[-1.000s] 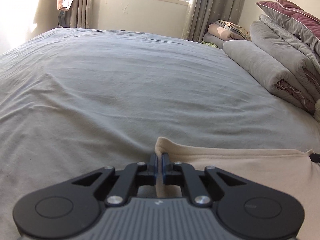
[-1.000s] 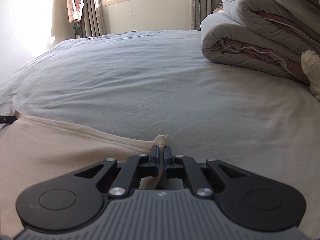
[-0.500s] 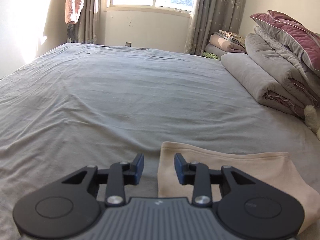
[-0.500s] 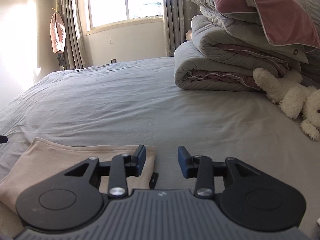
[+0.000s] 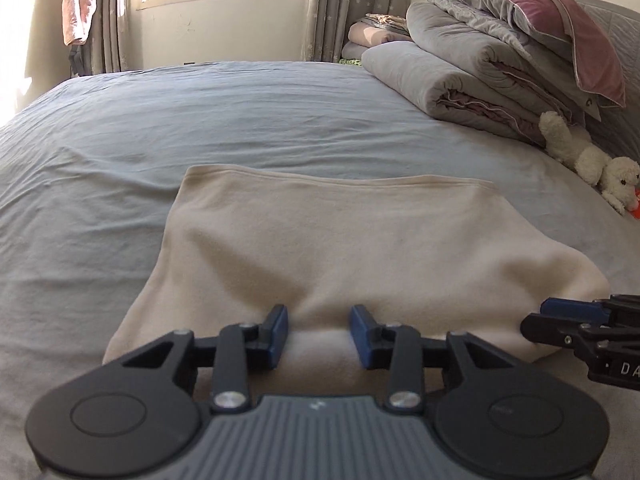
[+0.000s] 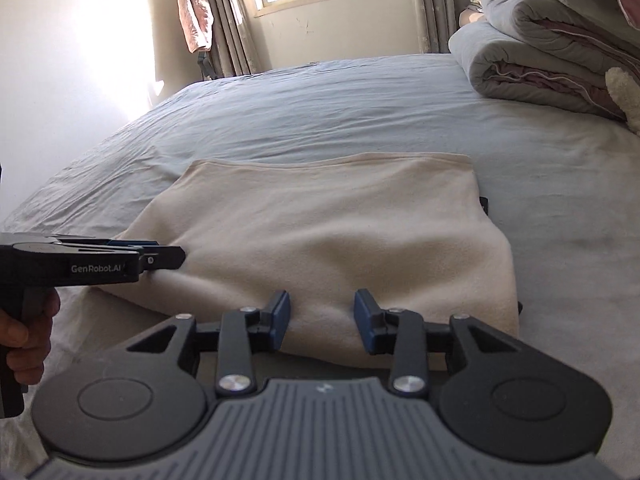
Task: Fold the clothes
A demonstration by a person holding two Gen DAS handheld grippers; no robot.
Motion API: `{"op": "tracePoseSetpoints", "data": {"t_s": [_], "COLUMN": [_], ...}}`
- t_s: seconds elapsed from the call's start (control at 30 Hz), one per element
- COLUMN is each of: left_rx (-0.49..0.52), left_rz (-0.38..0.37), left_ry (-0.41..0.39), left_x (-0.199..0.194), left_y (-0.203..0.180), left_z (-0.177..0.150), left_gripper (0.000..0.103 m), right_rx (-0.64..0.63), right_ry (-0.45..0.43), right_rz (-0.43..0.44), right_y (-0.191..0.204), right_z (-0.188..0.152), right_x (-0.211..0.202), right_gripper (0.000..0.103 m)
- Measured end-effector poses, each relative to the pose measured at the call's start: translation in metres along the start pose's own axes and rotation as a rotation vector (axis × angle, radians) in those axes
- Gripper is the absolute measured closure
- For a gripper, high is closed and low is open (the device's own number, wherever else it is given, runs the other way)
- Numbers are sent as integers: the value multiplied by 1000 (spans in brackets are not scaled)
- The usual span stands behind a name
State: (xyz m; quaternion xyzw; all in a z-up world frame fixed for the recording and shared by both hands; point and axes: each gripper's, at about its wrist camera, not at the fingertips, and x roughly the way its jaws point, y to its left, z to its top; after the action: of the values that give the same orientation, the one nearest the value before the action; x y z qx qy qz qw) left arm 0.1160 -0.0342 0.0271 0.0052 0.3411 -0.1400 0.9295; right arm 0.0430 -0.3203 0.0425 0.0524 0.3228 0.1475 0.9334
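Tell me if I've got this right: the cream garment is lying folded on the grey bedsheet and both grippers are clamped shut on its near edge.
Not quite. Both wrist views show the left gripper and right gripper open at the near edge, gripping nothing. The cream garment does lie folded on the grey bedsheet.

We see a cream garment [image 5: 360, 248] of soft, matt, slightly fuzzy cloth on a grey bedsheet [image 5: 200, 120] of creased woven fabric. The left gripper [image 5: 319, 332] is matt black plastic (bright metal screws, blue pads [image 5: 280, 330]).
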Motion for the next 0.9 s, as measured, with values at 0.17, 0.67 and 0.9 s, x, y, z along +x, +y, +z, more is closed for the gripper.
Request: {"op": "tracePoseSetpoints", "data": {"t_s": [0.17, 0.67, 0.9], "left_rx": [25, 5, 37], "left_rz": [7, -17, 3], "left_ry": [-34, -75, -98], "left_x": [2, -3, -3], "left_y": [-2, -23, -27], "left_z": [-8, -17, -22], "left_gripper": [65, 63, 61], "right_rx": [51, 9, -43], "right_ry": [1, -92, -69], "right_rz": [31, -21, -30], "right_y": [-11, 3, 0], "right_z": [-8, -9, -9], "right_x": [3, 9, 8], "right_gripper": [68, 50, 49]}}
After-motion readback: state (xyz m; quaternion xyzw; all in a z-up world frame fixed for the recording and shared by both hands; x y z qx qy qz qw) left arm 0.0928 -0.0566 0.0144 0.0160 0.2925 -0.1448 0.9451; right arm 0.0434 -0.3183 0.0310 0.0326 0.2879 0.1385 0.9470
